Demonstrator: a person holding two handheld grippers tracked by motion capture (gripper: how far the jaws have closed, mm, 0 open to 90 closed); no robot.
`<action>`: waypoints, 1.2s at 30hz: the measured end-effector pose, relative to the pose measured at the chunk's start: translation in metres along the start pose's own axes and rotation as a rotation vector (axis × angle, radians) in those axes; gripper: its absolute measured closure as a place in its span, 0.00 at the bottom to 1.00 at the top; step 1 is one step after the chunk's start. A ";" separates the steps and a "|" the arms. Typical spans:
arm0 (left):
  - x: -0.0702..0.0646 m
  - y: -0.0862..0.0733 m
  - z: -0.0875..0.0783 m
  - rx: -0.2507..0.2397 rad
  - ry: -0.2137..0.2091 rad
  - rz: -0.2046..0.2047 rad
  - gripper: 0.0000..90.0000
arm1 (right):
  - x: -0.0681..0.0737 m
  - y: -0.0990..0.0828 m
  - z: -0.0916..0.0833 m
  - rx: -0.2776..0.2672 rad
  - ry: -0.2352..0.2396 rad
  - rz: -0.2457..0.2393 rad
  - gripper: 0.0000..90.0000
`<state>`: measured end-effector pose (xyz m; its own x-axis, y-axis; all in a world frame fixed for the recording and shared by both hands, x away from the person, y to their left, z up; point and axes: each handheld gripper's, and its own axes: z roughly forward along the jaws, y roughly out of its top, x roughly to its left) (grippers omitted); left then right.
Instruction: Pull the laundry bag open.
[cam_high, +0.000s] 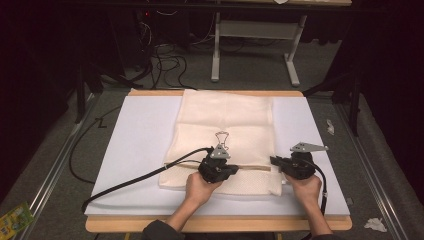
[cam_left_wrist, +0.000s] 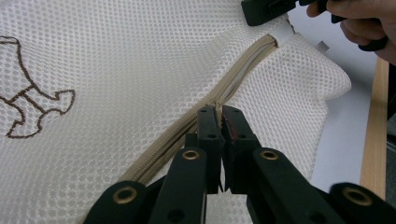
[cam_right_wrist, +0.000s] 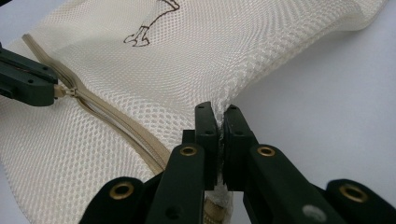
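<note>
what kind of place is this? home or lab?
Probably a lab recording rig, not a home: a white board on a wooden table, a cream mesh laundry bag centred on it, loose cables on grey carpet, dark surroundings.

A mesh bag lies on the table, near the middle. The left gripper sits at its zipper, the right gripper at the bag's right edge.

The zipper pull is basically buried between the left gripper jaws, so its shape's anyone's guess. Same on the right gripper: the mesh bag edge vanishes in the jaws. The brown print gets cut off at the frame edge, can't tell what it is.
</note>
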<state>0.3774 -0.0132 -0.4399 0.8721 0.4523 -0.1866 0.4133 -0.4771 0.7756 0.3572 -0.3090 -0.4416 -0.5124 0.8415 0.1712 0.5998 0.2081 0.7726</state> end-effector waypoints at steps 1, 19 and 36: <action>0.000 0.000 -0.001 -0.002 0.003 0.002 0.97 | 0.000 0.000 0.000 0.000 0.000 0.002 0.98; 0.005 -0.008 -0.008 -0.013 0.026 -0.001 0.97 | -0.001 -0.001 0.001 0.009 -0.029 0.004 0.98; 0.009 -0.011 -0.016 -0.031 0.030 -0.014 0.97 | -0.002 -0.002 0.000 0.007 -0.033 0.000 0.98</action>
<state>0.3763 0.0077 -0.4407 0.8579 0.4812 -0.1800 0.4169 -0.4472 0.7914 0.3573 -0.3112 -0.4432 -0.4915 0.8577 0.1510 0.6043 0.2111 0.7682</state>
